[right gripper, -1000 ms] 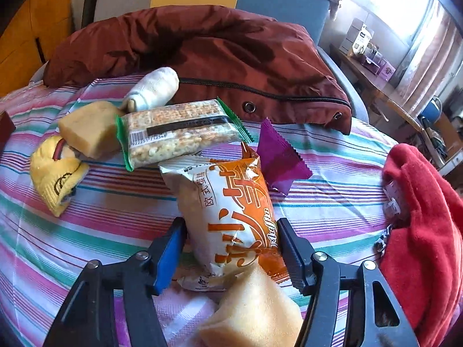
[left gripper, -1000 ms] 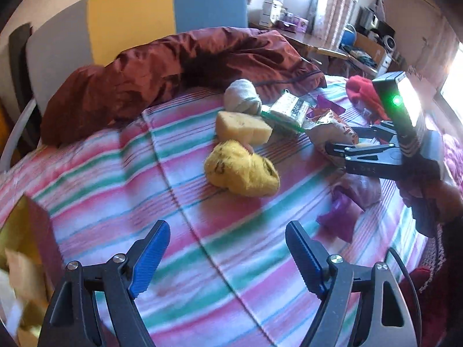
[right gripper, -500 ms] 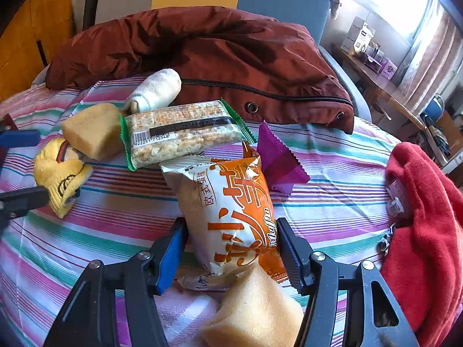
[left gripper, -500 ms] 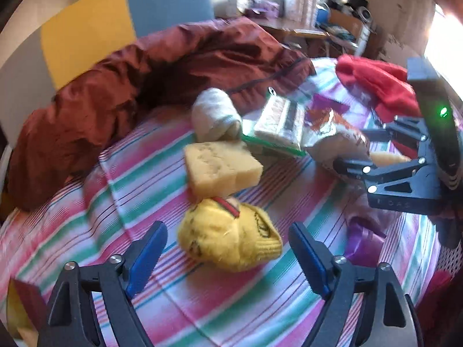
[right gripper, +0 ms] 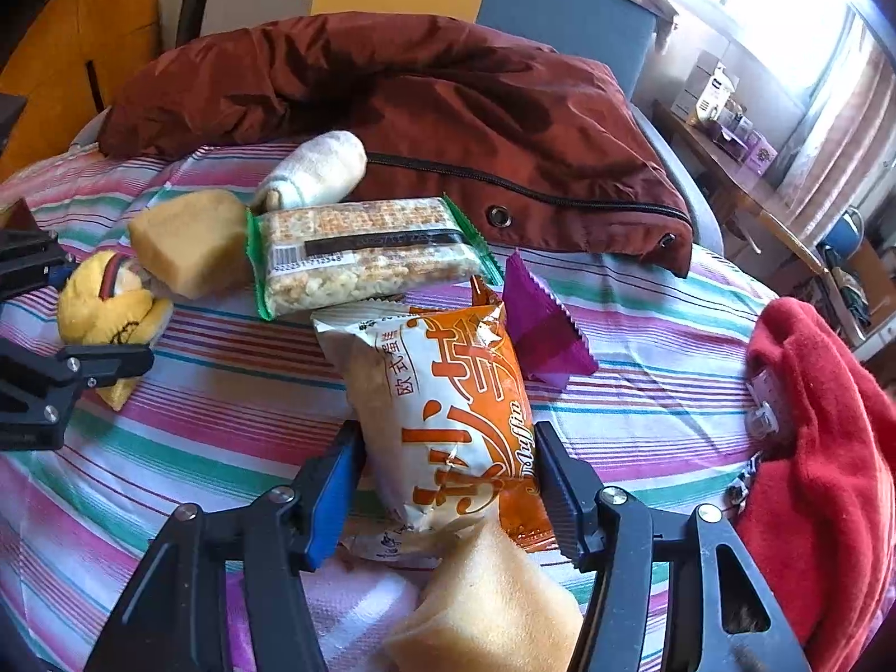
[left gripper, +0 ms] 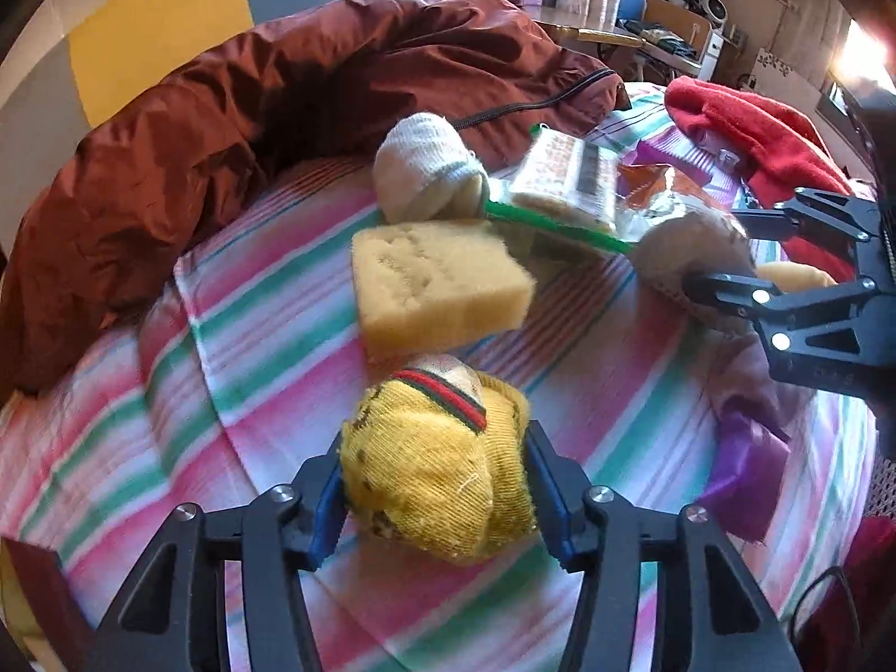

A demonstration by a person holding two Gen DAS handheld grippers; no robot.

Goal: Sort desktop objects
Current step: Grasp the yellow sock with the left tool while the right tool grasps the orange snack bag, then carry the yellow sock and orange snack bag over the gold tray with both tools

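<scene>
A balled yellow sock [left gripper: 437, 481] with a red-green band lies on the striped cloth between the blue pads of my left gripper [left gripper: 434, 442]. Its jaws are closing and both pads touch the sock's sides. In the right wrist view an orange-and-white muffin bag [right gripper: 442, 392] sits between the pads of my right gripper [right gripper: 448, 431]. These jaws are closing too, and they squeeze the bag. A yellow sponge block [left gripper: 437, 280], a rolled white sock [left gripper: 425, 168] and a green-edged cracker pack [right gripper: 364, 252] lie just beyond.
A maroon jacket [right gripper: 420, 95] is heaped along the far side. A red cloth [right gripper: 823, 448] lies at the right, a purple wrapper [right gripper: 543, 330] beside the muffin bag, and a second sponge [right gripper: 487, 599] under my right gripper. A cardboard box corner [left gripper: 33, 588] shows lower left.
My left gripper moved forward and down over the yellow sock, and its wide jaws came in against the sock. The right gripper stayed put, its jaws narrowing slightly on the muffin bag.
</scene>
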